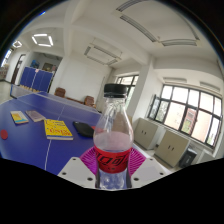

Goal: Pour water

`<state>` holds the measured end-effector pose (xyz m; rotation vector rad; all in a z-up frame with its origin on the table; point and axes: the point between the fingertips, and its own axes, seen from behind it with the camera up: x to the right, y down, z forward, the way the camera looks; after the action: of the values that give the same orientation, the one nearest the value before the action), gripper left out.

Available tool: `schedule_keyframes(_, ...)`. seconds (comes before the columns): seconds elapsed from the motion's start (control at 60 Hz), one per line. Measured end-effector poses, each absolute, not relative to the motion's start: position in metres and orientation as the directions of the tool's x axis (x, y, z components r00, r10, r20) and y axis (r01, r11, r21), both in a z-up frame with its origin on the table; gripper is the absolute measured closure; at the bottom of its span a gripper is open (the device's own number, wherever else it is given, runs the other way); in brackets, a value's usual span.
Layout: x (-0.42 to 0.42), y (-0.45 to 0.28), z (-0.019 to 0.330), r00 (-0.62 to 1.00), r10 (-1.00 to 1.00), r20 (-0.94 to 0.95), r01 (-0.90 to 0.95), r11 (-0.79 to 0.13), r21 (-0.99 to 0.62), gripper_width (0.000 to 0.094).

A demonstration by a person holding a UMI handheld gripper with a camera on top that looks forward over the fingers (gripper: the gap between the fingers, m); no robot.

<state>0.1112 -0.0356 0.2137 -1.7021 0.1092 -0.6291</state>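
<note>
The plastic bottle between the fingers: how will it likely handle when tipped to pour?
The bottle is clear, thin-looking plastic, so it probably flexes under a hard squeeze. It looks nearly full of pinkish liquid, so likely heavy for its size, its weight shifting as it tips. The black cap seems still on. The gripper appears shut on its labelled lower part, where smooth plastic might slip.

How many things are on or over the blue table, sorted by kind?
Bottles: 1, between the gripper fingers
Books: 3, yellow book, red book, pale book
Dark flat items: 1
Total: 5
</note>
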Motion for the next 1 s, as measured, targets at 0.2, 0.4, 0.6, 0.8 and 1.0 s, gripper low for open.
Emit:
schedule_keyframes(0.2,0.018,-0.001,0.372,0.516,-0.495,0.699,0.684,-0.253,-0.684,0.059)
schedule_keyframes(0.4,-0.211,0.079,0.465,-0.068,-0.423,0.904,0.978,-0.208,-0.023,0.0588)
schedule_keyframes(0.6,-0.431,0.15,0.379,-0.502,-0.32,0.804,0.847,0.005,0.531,0.0589)
schedule_keyframes(0.8,-0.529,0.17,0.264,-0.742,-0.226,0.632,0.623,0.119,0.773,0.0591)
schedule_keyframes(1.0,-0.543,0.165,0.226,-0.777,-0.199,0.597,0.571,0.175,0.802,0.0592)
